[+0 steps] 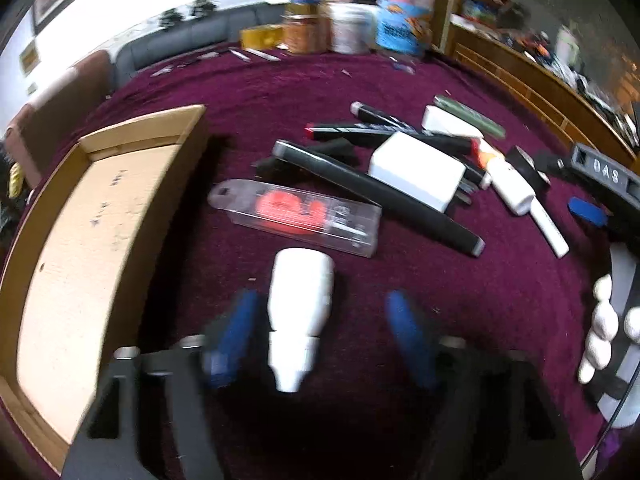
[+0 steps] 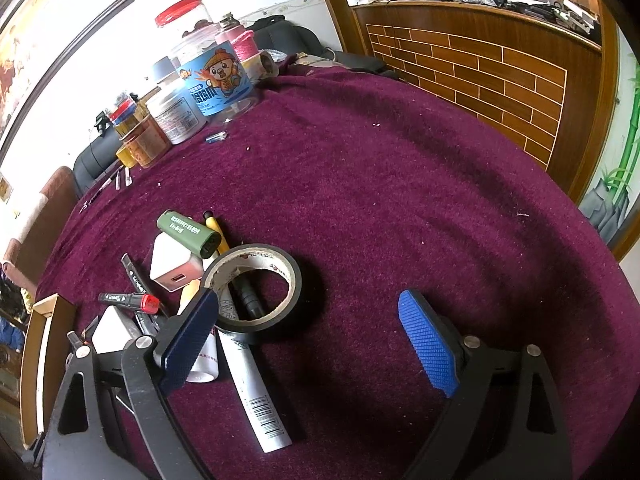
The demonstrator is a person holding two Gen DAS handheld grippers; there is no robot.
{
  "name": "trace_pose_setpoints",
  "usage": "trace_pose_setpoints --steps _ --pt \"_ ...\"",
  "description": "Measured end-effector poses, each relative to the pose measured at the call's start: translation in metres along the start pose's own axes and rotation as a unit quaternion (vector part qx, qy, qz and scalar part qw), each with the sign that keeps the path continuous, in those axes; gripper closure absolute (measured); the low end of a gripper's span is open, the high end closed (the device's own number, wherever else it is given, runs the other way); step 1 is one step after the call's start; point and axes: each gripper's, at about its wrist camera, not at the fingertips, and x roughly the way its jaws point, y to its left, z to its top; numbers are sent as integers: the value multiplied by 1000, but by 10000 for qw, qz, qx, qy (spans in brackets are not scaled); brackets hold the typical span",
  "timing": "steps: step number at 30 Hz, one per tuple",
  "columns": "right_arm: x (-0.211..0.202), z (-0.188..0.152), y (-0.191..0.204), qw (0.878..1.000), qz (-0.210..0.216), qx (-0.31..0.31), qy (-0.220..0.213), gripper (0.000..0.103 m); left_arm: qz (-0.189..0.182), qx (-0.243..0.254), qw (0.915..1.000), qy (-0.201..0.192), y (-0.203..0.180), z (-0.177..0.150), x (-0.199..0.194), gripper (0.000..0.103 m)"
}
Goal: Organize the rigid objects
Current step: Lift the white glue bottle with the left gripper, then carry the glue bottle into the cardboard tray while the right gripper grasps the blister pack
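Note:
In the left wrist view my left gripper (image 1: 320,336) is open, its blue fingers on either side of a white bottle-shaped object (image 1: 298,312) lying on the purple cloth, not touching it. An open cardboard box (image 1: 92,240) sits to the left. Ahead lie a clear plastic case with an orange insert (image 1: 296,216), a long black bar (image 1: 376,196), a white charger (image 1: 416,172) and markers (image 1: 360,130). In the right wrist view my right gripper (image 2: 316,344) is open and empty, beside a roll of black tape (image 2: 256,280), a white tube (image 2: 256,392) and a green lighter (image 2: 188,232).
Jars and tins (image 2: 200,80) stand at the table's far edge. A wooden counter (image 2: 480,68) with clutter runs along the right. The other gripper, held by a white-gloved hand (image 1: 600,332), shows at the right edge of the left wrist view.

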Motion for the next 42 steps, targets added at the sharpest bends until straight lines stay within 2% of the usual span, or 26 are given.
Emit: trace_pose_setpoints --steps 1,4,5,8,10,13,16,18,21,25,28,30,32,33,34,35,40,42 --pt "1 1 0 10000 19 -10 28 9 -127 -79 9999 -41 5 -1 -2 80" --pt "-3 5 4 9994 46 -232 241 9 -478 -249 9985 7 15 -6 -13 81" --pt "-12 5 8 9990 119 -375 204 9 -541 -309 9980 -119 19 -9 -25 81" --pt "-44 1 26 9948 604 -815 84 9 -678 -473 9956 -440 32 -12 -56 81" --pt "-58 -9 52 9854 876 -1440 236 9 -867 -644 9922 -622 43 -13 -77 80" --pt "-59 -28 91 9653 1382 -2121 644 11 -911 -734 9892 -884 53 -16 -106 80" --pt "-56 -46 127 9455 1752 -2605 865 23 -872 -777 9882 -991 66 -25 -124 80" --pt "-51 -61 157 9253 2001 -3041 1061 27 -872 -892 9871 -1002 79 -33 -131 80" --pt "-33 -78 201 9000 2061 -3627 1265 27 -689 -1084 9857 -1093 102 -44 -143 80" --pt "6 -90 237 8816 1769 -4048 1659 27 -515 -1406 9823 -1122 137 -56 -150 80" --pt "21 -88 242 8802 1524 -4180 1651 27 -433 -1592 9801 -1102 159 -63 -148 80" --pt "34 -88 241 8799 1510 -4066 1941 40 -412 -1674 9791 -1083 169 -65 -144 80" --pt "33 -88 241 8797 1435 -4145 1838 49 -427 -1735 9780 -1073 177 -64 -138 80" --pt "32 -88 238 8830 1345 -4138 1762 55 -430 -1747 9778 -1077 179 -63 -136 80" --pt "32 -84 235 8873 1311 -4057 1756 70 -445 -1753 9776 -1075 180 -61 -134 80" --pt "32 -78 229 8934 1443 -3822 1870 76 -483 -1760 9773 -1079 182 -58 -132 80" --pt "19 -52 208 9186 1935 -2907 1849 77 -622 -1752 9768 -1060 189 -44 -124 80" --pt "5 -43 210 9216 2247 -2614 1787 77 -596 -1691 9781 -1059 190 -33 -120 80"
